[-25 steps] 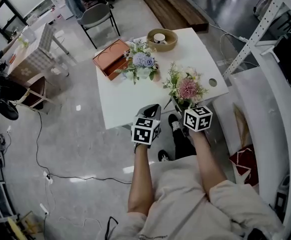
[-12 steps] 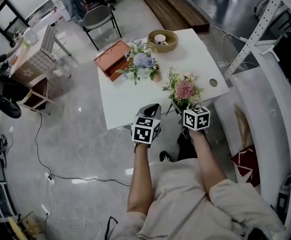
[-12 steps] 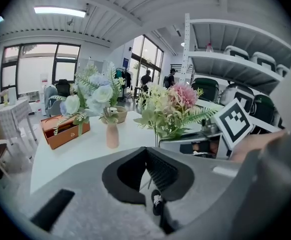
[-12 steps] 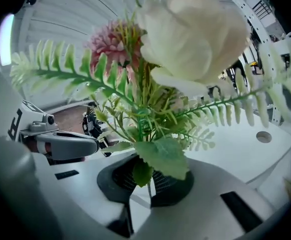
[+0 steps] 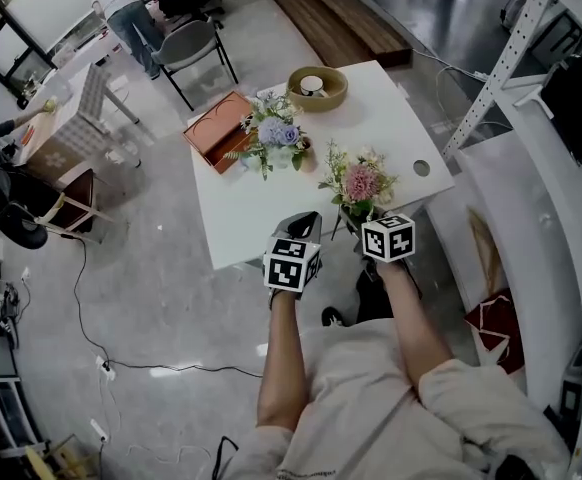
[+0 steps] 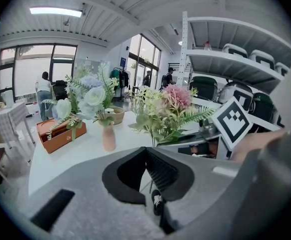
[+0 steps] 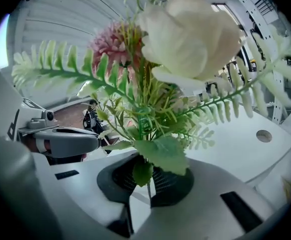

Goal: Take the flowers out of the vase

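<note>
**Matt plastic, cloth petals, a glossy floor**

We take the flowers (image 7: 185,39) for artificial ones: the cream petals look like soft cloth, the fern fronds and leaves like matt plastic. The left gripper (image 6: 148,171) and right gripper (image 7: 148,181) have smooth, matt grey plastic shells, with black ribbed pads (image 6: 161,174) that look rubbery. The table (image 5: 241,208) top is white and smooth. We read the vase (image 6: 108,136) as matt pink ceramic and the bowl (image 5: 336,93) as pale wood. The box (image 5: 211,126) is smooth orange-brown, but we cannot tell its material. The grey floor (image 5: 161,298) is polished and glossy. The shelf frame (image 5: 499,63) is white perforated metal.
</note>
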A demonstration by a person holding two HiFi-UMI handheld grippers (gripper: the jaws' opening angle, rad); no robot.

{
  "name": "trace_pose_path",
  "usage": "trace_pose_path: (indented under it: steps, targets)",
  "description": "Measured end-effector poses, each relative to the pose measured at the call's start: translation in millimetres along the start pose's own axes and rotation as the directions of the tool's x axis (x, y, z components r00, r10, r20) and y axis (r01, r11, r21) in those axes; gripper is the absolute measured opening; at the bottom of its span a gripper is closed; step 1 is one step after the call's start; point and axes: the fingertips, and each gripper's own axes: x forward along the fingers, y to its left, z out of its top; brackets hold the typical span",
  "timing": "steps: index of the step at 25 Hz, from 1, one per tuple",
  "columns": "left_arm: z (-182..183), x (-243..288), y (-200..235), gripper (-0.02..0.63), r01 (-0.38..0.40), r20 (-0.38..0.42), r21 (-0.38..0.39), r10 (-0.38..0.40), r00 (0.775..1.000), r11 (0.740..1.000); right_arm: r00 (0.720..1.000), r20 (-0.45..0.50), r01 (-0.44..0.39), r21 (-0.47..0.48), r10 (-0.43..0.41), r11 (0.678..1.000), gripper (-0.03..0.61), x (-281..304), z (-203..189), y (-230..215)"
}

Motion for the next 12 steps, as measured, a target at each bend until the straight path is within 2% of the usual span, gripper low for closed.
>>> trace_pose_path:
  steps: [12]
  targets:
    - [-2.4,2.6,-12.1,0.009,0.019,-0.003,0.018,-0.019,1.000,1.000,1.000,-0.001,0.004,0.013,-0.003,1.000,0.032,-7.7,-6.1,-1.9]
